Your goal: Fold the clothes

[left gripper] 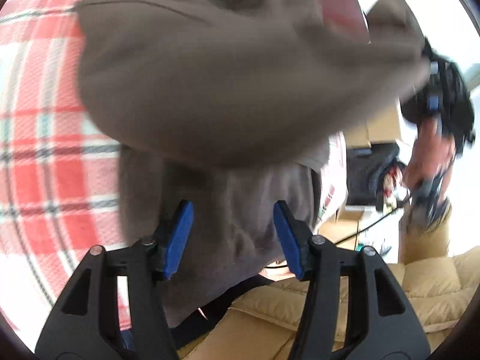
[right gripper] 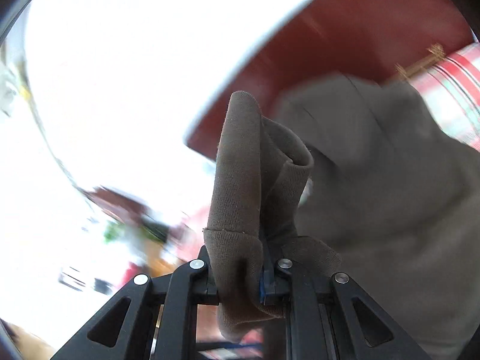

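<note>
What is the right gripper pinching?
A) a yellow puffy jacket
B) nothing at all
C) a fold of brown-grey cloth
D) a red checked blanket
C: in the right wrist view the right gripper has its jaws nearly together with a fold of the brown-grey garment squeezed between them and sticking up above the fingers.

no readable text anywhere, no labels, no brands, no numbers, both views too blurry and washed out to tell
</note>
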`<state>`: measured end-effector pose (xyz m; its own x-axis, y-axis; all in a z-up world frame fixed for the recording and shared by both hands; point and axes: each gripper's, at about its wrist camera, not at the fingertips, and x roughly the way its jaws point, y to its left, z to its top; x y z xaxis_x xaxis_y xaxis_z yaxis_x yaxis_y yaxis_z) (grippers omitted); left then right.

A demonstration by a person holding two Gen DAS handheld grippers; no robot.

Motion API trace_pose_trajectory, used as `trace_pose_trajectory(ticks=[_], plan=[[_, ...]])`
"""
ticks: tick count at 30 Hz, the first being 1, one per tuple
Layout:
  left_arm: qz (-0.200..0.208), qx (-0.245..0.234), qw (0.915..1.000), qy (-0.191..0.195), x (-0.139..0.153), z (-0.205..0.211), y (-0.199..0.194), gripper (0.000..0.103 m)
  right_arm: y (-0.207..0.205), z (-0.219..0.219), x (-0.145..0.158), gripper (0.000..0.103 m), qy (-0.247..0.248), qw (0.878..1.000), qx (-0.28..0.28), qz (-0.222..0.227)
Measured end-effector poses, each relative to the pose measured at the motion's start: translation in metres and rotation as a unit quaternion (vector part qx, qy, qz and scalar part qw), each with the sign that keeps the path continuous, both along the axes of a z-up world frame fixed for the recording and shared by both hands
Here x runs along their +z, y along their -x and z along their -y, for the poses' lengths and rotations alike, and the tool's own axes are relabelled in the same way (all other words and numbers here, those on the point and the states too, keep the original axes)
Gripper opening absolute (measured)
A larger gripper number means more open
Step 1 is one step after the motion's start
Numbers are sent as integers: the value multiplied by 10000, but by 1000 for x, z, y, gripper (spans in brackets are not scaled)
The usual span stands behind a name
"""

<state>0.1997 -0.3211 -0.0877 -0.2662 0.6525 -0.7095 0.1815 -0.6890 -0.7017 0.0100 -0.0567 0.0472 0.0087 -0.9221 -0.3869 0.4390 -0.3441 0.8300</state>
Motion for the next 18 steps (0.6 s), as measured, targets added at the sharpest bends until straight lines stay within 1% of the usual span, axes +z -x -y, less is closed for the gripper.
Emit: trace_pose_trajectory(ticks=[2, 4, 6, 8, 9, 11, 13, 14, 16, 18], plan=[[-173, -150, 9995, 214, 2, -15, 13, 57, 7, 0, 9, 15, 187, 9998, -37, -102], [-210, -134, 9990, 364, -2, -23, 30, 57, 10, 2, 9, 15, 259, 9996, -36, -143], [-359, 167, 9969, 686, 2, -18, 48, 57, 11, 2, 6, 15, 262, 9996, -34, -112], [-508, 469, 9925, 1008, 6, -13, 66, 57, 13, -4, -1, 17, 170, 9998, -59, 9], [-473, 779, 9899, 1087, 7, -1, 68, 57, 13, -5, -3, 17, 129, 9999, -71, 2], [-244, 1443, 9851, 902, 5, 29, 60, 57, 14, -4, -4, 17, 74, 9999, -94, -26], [-108, 1807, 9769, 1131, 5, 49, 43, 55, 13, -9, -4, 17, 89, 9997, -105, -223], [-87, 1849, 9753, 1208, 6, 54, 35, 48, 11, -11, -7, 17, 75, 9994, -81, -326], [97, 1906, 9724, 1344, 3, 59, 22, 46, 7, -11, -15, 17, 8, 9987, 12, -509], [277, 1938, 9702, 1430, -4, 60, 13, 46, -1, -19, -34, 19, -226, 9975, 162, -652]])
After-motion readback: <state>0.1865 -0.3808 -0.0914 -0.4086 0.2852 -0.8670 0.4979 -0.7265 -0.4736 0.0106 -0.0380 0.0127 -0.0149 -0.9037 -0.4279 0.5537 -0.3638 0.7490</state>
